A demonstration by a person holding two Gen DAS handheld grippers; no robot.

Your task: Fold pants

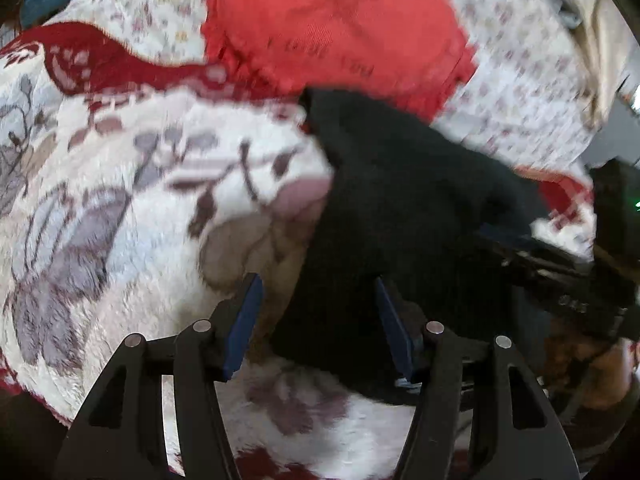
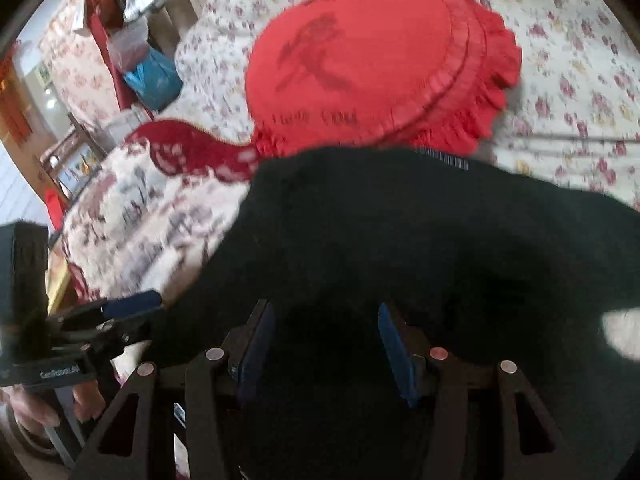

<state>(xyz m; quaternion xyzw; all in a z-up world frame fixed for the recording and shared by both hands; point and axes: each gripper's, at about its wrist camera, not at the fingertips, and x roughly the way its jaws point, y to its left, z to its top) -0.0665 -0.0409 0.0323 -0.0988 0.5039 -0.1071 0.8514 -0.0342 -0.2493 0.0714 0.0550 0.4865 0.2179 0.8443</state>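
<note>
The black pants (image 1: 400,208) lie bunched on a fluffy floral blanket (image 1: 120,200); in the right wrist view the pants (image 2: 400,248) fill the lower middle. My left gripper (image 1: 320,300) is open, its blue pads apart, over the pants' left edge, with cloth between the pads. My right gripper (image 2: 326,328) is open with black cloth between its pads; it also shows at the right of the left wrist view (image 1: 560,276). The left gripper shows at the left of the right wrist view (image 2: 120,312). Both views are blurred.
A round red frilled cushion (image 2: 380,72) lies just beyond the pants, on a flowered bedsheet (image 2: 568,60). It also shows in the left wrist view (image 1: 332,28). A blue bag (image 2: 154,76) and clutter stand at the far left beside the bed.
</note>
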